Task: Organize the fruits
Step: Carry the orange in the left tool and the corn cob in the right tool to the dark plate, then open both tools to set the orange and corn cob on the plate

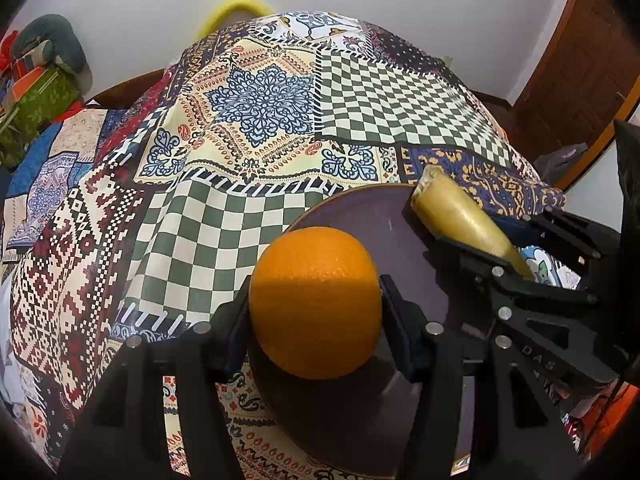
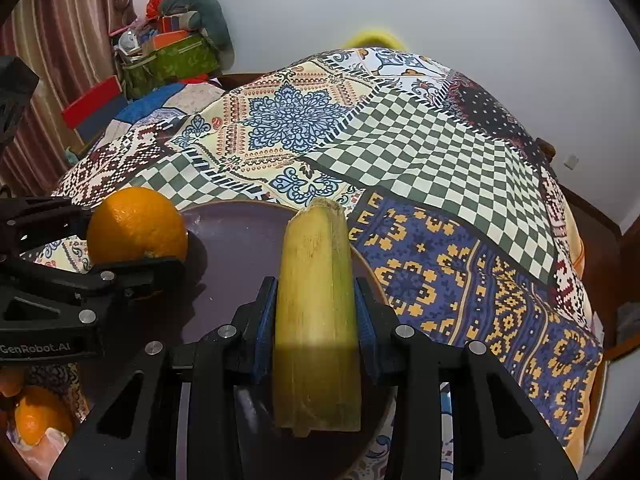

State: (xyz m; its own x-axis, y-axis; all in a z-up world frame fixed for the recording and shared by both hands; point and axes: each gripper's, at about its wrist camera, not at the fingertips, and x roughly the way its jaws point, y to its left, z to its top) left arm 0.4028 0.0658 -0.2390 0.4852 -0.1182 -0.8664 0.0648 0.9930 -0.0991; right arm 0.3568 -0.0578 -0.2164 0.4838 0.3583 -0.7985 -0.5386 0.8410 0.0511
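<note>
Orange fruit [image 1: 315,302] clamped in my left tongs [image 1: 314,312]; pale yellow-green stalk piece [image 2: 318,320] clamped in my right tongs [image 2: 316,328]. Both angled steeply down over purple plate [image 1: 360,216], patchwork-clothed table [image 1: 224,120].

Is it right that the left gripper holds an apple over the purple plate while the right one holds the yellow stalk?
Not quite: the left gripper holds an orange, not an apple, as the left wrist view shows. It is over the purple plate, and the right gripper does hold the yellow stalk.
</note>
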